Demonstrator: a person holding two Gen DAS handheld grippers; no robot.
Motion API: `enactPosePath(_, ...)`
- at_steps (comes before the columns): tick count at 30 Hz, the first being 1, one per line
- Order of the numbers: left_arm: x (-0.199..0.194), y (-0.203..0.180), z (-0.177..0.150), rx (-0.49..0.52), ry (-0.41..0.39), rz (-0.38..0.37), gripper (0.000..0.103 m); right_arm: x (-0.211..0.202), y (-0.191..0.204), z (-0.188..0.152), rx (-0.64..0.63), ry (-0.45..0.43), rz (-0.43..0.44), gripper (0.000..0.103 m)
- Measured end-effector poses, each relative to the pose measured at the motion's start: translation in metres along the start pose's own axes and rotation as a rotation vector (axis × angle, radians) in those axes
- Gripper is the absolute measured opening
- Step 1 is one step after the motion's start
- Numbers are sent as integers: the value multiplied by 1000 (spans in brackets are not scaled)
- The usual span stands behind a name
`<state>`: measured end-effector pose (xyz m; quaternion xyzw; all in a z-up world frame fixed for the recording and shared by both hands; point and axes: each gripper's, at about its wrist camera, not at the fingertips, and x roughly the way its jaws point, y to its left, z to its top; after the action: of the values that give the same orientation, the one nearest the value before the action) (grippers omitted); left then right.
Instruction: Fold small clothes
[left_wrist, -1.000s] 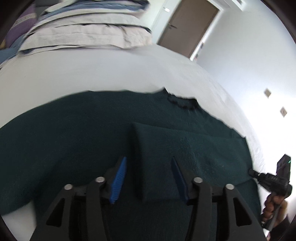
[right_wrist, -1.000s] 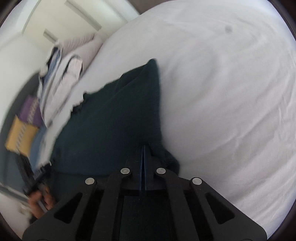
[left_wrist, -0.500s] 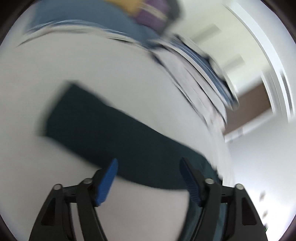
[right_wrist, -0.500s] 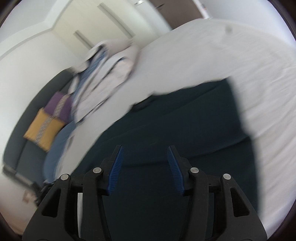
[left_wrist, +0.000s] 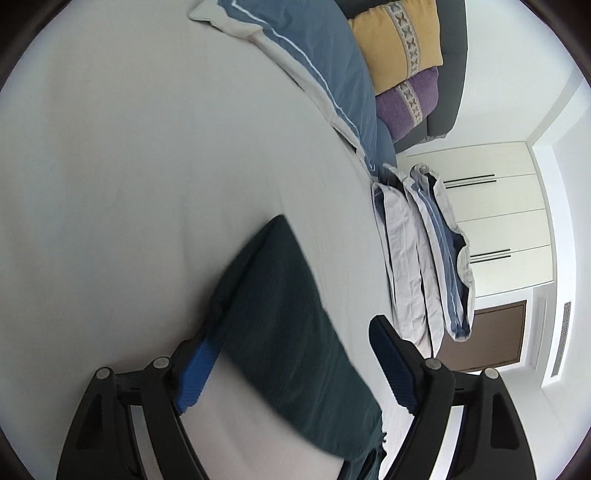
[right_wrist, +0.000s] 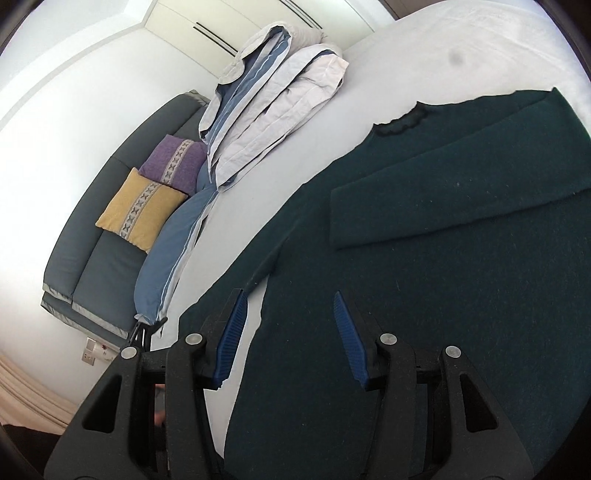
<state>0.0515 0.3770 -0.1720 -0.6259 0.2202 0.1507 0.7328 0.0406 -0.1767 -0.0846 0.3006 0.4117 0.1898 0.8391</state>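
Currently the dark green sweater lies spread flat on the white bed, filling the lower right of the right wrist view from about 1 o'clock round to 6 o'clock. One sleeve is folded across the body, its cuff end pointing toward 9 o'clock, and the frilled dark collar sits at the upper edge toward 12 o'clock. The right gripper hangs over the sweater's left side with its blue pads set wide apart and nothing between them; the left pad shows over bare sheet and the other sleeve, the right pad over the body.

From the left wrist view, the other sleeve runs from 6 o'clock up toward the centre, lying on the bed sheet and slightly blurred. The left gripper is spread wide on either side of this sleeve, holding nothing; whether a pad touches the cloth cannot be told.

Beyond the sweater, toward 10 o'clock in the right wrist view, folded grey and blue bedding rests on the bed, with a blue pillow below it. A dark sofa at 9 o'clock carries a yellow cushion and a purple cushion, side by side and touching. White wardrobe doors stand at 3 o'clock in the left wrist view.
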Motion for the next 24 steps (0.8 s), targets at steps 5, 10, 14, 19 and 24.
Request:
enactPosePath(5,21,-14,3,49,56,68,7,-19,-24,3,26,-22,-5,48)
enactPosePath(10,21,-73,-25,279,49,83,8,-35,-55,6,62,-52,-26,48)
enactPosePath(14,37,-160,-89,557,90,54,8,-54,-81,7,82,-84,-61,48)
enactPosePath(19,73,-246,-213,890,197,17,9,-91,-117,3,126,-151,-85,48)
enactPosePath(24,104,-280,-372,1173,345,-41,9,-127,-159,-5,198,-218,-108,48)
